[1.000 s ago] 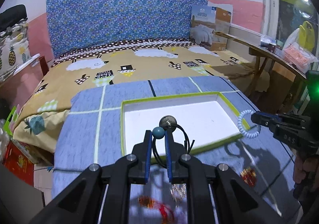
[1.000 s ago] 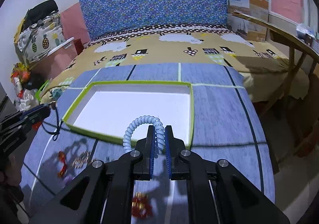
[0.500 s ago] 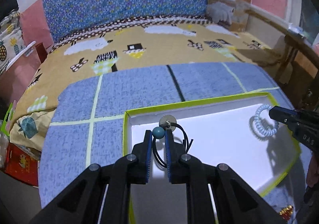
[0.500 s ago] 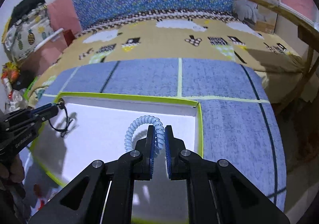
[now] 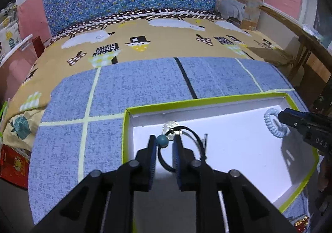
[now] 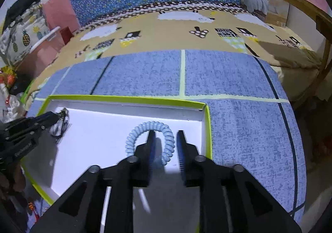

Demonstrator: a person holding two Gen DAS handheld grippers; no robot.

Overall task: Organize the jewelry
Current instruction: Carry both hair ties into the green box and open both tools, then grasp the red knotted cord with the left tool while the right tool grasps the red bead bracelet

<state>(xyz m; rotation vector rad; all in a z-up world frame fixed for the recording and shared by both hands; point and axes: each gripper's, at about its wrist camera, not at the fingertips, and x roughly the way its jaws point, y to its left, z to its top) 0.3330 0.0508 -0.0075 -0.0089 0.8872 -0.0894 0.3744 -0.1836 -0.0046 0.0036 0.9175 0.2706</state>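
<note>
A shallow white box with a green rim lies on a blue mat. My left gripper is open low over the box's far left corner; a black cord hair tie with a teal bead and a clear disc lies between its fingers. My right gripper is open over the box's right side, with the pale blue spiral hair tie lying loose between its fingers. The spiral tie also shows in the left wrist view, and the cord tie in the right wrist view.
The blue mat covers a bed with a sheep-print sheet. A red trinket lies on the mat near the box's front right; another shows at front left. A wooden table stands at the right.
Both grippers moved forward over the box and lowered. Both then opened, letting go of the cord tie and the spiral tie inside the box.
</note>
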